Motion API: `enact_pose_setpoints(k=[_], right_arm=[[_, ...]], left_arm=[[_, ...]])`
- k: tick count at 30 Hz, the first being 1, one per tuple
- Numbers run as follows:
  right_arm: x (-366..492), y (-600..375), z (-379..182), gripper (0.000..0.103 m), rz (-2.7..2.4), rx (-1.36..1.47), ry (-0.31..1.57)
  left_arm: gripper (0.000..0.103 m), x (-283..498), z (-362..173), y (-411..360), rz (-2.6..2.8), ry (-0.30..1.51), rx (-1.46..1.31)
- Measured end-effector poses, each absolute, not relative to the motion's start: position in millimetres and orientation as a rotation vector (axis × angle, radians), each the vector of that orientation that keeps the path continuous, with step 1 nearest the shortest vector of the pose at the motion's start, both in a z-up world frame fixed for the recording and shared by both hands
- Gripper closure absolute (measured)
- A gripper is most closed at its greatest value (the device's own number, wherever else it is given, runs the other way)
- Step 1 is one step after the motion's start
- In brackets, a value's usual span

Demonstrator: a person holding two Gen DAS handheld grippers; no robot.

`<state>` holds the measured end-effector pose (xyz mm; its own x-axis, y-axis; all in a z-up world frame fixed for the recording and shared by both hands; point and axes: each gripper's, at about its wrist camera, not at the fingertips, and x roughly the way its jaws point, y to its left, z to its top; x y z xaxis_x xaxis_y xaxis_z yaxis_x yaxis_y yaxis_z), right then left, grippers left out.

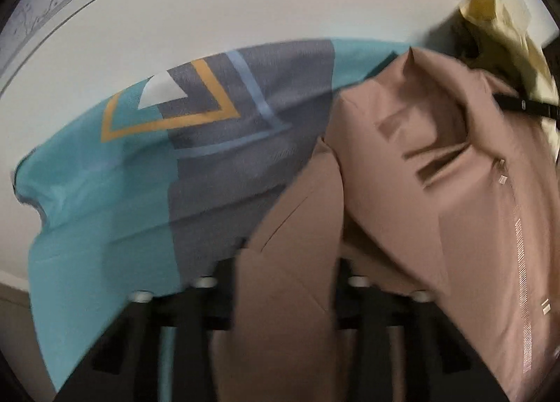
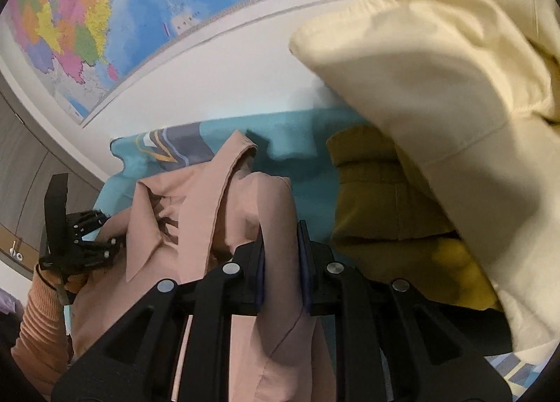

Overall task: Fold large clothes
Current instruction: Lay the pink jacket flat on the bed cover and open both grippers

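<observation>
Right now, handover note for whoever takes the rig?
Right gripper: shut on a fold of the pink shirt.
Left gripper: pink shirt fabric between its fingers; grip unclear in the blur.
Pink shirt lies bunched on the teal sheet, collar up. Cream garment and mustard garment piled to the right.
Done: no fold visible.
Left: spread and fold the shirt, then the pile.

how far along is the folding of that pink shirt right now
Early. Done: nothing folded yet; the pink shirt lies bunched on the teal bedsheet, collar up. In hand: the right gripper is shut on a fold of it, and the left gripper has shirt fabric between its fingers. Left: spreading and folding it, then the cream garment and mustard garment piled beside it.
</observation>
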<state>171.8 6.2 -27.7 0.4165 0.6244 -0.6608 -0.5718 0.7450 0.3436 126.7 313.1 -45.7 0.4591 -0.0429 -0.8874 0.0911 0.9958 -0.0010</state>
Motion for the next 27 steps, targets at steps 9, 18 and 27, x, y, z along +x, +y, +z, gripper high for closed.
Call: enact_pose_setpoints(k=[9, 18, 27], right_arm=[[192.0, 6.6, -3.5, 0.092, 0.672, 0.086, 0.792], [117.0, -57.9, 6.7, 0.032, 0.669, -0.031, 0.707], [-0.1, -139.7, -85.9, 0.025, 0.684, -0.136, 0.938]], left_arm=[[0.066, 128.2, 24.5, 301.1, 0.06, 0.911, 0.045], [0.029, 45.3, 16.0, 328.0, 0.069, 0.854, 0.006], [0.027, -64.6, -21.7, 348.7, 0.042, 0.865, -0.064]])
